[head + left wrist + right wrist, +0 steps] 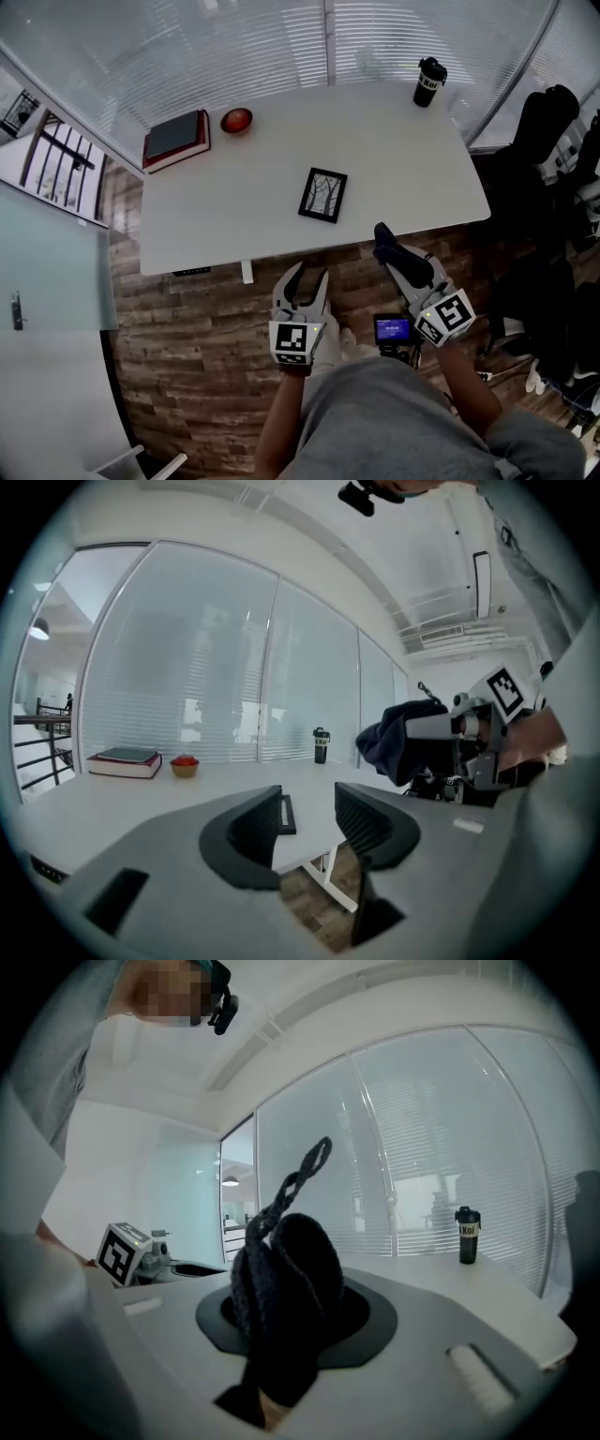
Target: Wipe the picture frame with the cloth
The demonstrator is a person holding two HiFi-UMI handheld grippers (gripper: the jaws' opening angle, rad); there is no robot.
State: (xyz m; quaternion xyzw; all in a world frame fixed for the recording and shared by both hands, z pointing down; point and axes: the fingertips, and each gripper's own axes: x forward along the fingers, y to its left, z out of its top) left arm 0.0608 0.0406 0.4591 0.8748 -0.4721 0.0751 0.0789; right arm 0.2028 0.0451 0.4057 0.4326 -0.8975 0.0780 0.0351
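A small black picture frame (322, 195) lies flat near the middle of the white table (412, 159). Both grippers hang short of the table's near edge, over the wooden floor. My left gripper (308, 281) is open, with nothing between its jaws. In the left gripper view the frame (281, 814) shows far off through the gap of that gripper (309, 819). My right gripper (387, 242) is shut on a dark cloth (394, 251). In the right gripper view the bunched cloth (286, 1279) fills the jaws and hides the pads. The left gripper view shows that cloth (398, 738) at its right.
At the table's far left lie a dark red book (175, 139) and a red bowl (236, 120). A black tumbler (429, 82) stands at the far right corner. An office chair with dark clothing (548, 131) stands to the right. Glass walls with blinds run behind the table.
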